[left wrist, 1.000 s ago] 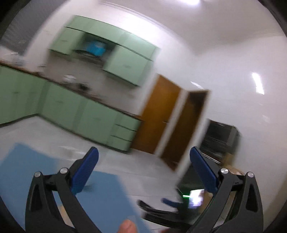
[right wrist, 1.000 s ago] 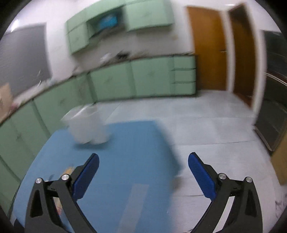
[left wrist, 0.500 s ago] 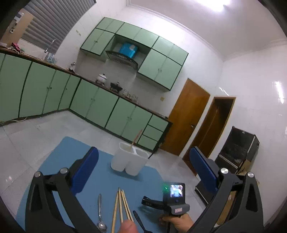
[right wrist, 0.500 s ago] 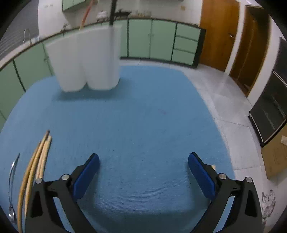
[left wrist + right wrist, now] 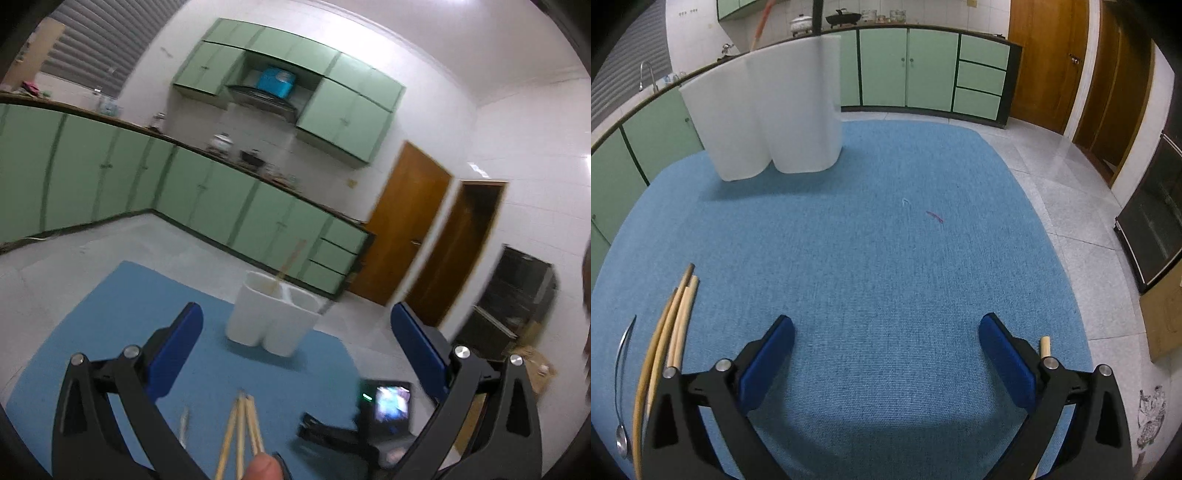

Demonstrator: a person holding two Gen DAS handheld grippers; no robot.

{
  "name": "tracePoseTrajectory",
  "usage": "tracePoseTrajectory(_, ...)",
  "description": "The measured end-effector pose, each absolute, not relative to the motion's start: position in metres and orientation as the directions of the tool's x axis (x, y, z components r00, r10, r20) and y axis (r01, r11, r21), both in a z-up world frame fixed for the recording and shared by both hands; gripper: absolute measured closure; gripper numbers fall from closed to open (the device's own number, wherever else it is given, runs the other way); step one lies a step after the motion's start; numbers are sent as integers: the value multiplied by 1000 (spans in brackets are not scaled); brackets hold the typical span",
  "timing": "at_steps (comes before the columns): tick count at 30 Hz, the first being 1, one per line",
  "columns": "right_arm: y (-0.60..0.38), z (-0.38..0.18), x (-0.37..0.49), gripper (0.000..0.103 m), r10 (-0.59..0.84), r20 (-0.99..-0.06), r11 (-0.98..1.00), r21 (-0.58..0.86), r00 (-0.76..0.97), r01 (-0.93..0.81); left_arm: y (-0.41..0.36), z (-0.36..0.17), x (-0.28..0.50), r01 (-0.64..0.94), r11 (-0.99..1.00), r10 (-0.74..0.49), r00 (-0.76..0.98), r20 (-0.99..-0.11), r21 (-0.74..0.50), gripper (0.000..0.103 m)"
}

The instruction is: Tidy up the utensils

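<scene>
Left wrist view looks across a blue mat (image 5: 122, 317) on a pale tiled floor, with the left gripper (image 5: 295, 332) held above it, its blue-padded fingers spread wide and nothing between them. Toward the far edge of the mat stands a white utensil holder (image 5: 271, 321) with side-by-side compartments; a wooden handle (image 5: 291, 258) leans out of its left compartment. Nearer the camera, a bundle of chopsticks (image 5: 242, 432) lies flat on the mat, fanning slightly, and just to its left lies a blurred metal spoon (image 5: 184, 421). A fingertip (image 5: 264, 467) pokes in at the bottom edge. To the right of the chopsticks, the right gripper (image 5: 332, 432) appears low over the mat, its small camera screen (image 5: 391, 404) lit. Right wrist view sits close to the mat (image 5: 886, 240), with the right gripper (image 5: 886, 347) likewise spread wide and empty, its fingers over bare fabric. The utensil holder (image 5: 764, 107) stands upright at the far left of the mat, an orange-toned handle and a dark one rising from it. Along the left edge lie the chopsticks (image 5: 670, 332), with the spoon (image 5: 622, 376) just outside them, bowl toward the camera. A single pale stick end (image 5: 1045, 347) shows just beside the right finger. Green cabinets (image 5: 908, 70) and wooden doors (image 5: 1049, 66) line the room behind.
</scene>
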State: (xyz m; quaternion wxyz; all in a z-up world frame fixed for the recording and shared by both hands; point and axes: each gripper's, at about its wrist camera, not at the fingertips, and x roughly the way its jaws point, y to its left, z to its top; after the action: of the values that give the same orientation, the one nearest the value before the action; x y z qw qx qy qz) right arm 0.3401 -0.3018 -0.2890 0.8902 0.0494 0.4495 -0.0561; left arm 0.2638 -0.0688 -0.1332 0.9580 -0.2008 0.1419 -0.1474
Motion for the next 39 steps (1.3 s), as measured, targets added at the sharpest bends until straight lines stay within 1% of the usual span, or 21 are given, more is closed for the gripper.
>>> tracePoseTrajectory(2, -302, -289, 340, 5, -54, -806, 989, 39, 590, 144, -69, -135, 272, 166, 893, -281, 931, -232, -419, 5)
tracePoseTrajectory(6, -303, -290, 341, 5, -54, -806, 989, 40, 590, 144, -70, -139, 292, 28, 928, -164, 926, -339, -371, 5)
tracePoseTrajectory(9, -303, -290, 341, 5, -53, -806, 989, 40, 590, 144, -72, -143, 301, -8, 951, -122, 909, -399, -310, 5)
tracePoseTrajectory(11, -303, -290, 341, 5, -54, -806, 989, 39, 590, 144, -76, -143, 306, 1, 959, -127, 895, -427, -282, 5)
tracePoseTrajectory(15, -303, -290, 341, 5, -53, -806, 989, 39, 590, 143, -80, -132, 302, 54, 962, -158, 908, -389, -267, 5)
tracePoseTrajectory(17, -304, -290, 341, 5, -53, -806, 989, 39, 590, 143, -75, -125, 295, 77, 953, -184, 915, -358, -292, 5)
tracePoseTrajectory(20, -304, -290, 342, 5, -53, -806, 989, 40, 590, 143, -63, -124, 282, 110, 943, -223, 910, -351, -315, 5)
tracePoseTrajectory(22, -304, -290, 342, 5, -53, -806, 989, 39, 589, 142, -50, -125, 272, 110, 938, -230, 907, -352, -327, 5)
tracePoseTrajectory(26, -304, -290, 342, 5, -53, -806, 989, 38, 589, 142, -7, -128, 249, 81, 932, -228, 888, -399, -353, 5)
tracePoseTrajectory(29, -305, -290, 342, 5, -53, -806, 989, 38, 589, 142, 38, -128, 222, 37, 932, -191, 896, -401, -360, 5)
tracePoseTrajectory(32, -305, -290, 342, 5, -53, -806, 989, 38, 589, 142, 76, -132, 203, 23, 917, -202, 888, -414, -399, 5)
tracePoseTrajectory(35, -304, -290, 342, 5, -53, -806, 989, 38, 589, 142, 100, -136, 191, 44, 900, -243, 877, -414, -434, 5)
tracePoseTrajectory(37, -305, -290, 342, 5, -53, -806, 989, 39, 590, 141, 110, -138, 186, 58, 915, -233, 885, -404, -400, 5)
tracePoseTrajectory(39, -305, -290, 342, 5, -53, -806, 989, 38, 590, 141, 116, -144, 189, 61, 927, -222, 884, -412, -370, 5)
